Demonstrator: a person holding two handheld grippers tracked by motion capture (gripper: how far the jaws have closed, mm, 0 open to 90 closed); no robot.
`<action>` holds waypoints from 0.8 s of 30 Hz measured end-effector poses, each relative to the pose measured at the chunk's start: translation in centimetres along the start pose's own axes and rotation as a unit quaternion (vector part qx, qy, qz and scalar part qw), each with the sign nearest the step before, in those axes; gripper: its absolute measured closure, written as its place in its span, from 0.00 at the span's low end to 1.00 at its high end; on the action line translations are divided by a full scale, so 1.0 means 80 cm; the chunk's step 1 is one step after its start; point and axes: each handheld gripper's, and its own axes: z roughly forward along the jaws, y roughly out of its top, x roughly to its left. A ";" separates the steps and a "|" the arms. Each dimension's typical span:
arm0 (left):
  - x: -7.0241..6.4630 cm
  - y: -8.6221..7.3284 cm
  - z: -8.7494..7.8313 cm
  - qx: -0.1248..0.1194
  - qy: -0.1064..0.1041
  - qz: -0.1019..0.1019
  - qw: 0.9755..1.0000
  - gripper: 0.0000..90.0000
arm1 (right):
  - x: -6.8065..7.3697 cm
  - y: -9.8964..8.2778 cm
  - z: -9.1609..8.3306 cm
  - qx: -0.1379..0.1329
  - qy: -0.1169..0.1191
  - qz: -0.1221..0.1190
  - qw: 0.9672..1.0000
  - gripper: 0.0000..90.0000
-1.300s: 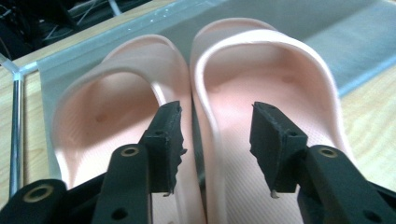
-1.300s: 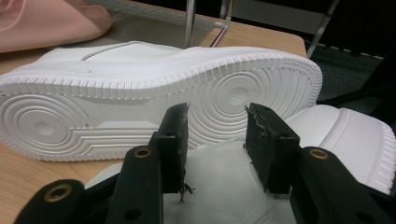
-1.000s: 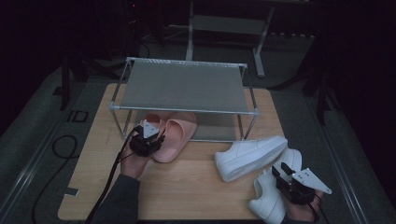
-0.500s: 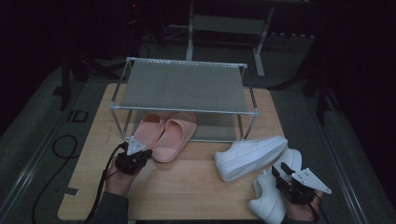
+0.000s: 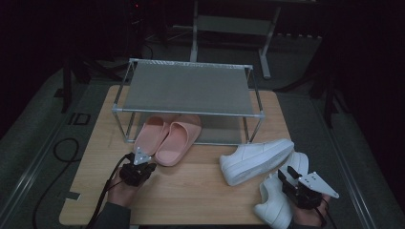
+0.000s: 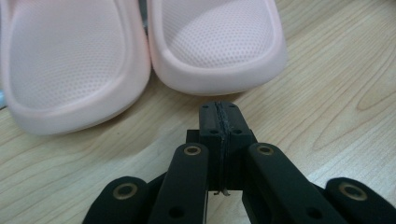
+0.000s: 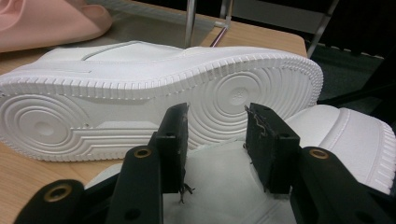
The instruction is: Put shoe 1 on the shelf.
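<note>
The pair of pink slippers (image 5: 167,138) lies side by side on the wooden surface (image 5: 191,191), toes under the front edge of the wire shoe rack (image 5: 188,90), heels toward the person. Just short of those heels, the left claw (image 5: 138,164) has just been closing and its pads now meet with nothing between them, clear of the nearer slipper heel (image 6: 217,51). To the right, one white sneaker (image 5: 255,160) lies on its side, sole toward the right claw (image 5: 286,176). That claw stands partly open over the second white sneaker (image 5: 279,200), with the jaws astride its opening; whether the pads press on it I cannot tell.
</note>
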 end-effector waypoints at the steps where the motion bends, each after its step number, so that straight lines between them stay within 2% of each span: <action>1: -0.002 0.001 0.001 0.001 -0.002 0.002 1.000 0.99 | 0.000 0.000 0.000 0.000 0.000 0.000 1.000 0.65; 6: -0.009 0.007 0.010 0.010 -0.003 0.019 1.000 0.99 | 0.000 0.000 0.000 0.000 0.000 0.000 1.000 0.65; 13: -0.016 0.014 0.019 0.009 -0.011 0.029 0.999 0.98 | 0.000 0.000 0.000 0.000 0.000 0.000 1.000 0.65; 24: -0.033 0.036 0.037 0.009 -0.029 0.056 0.998 0.98 | 0.000 0.000 0.000 0.000 0.000 0.000 1.000 0.65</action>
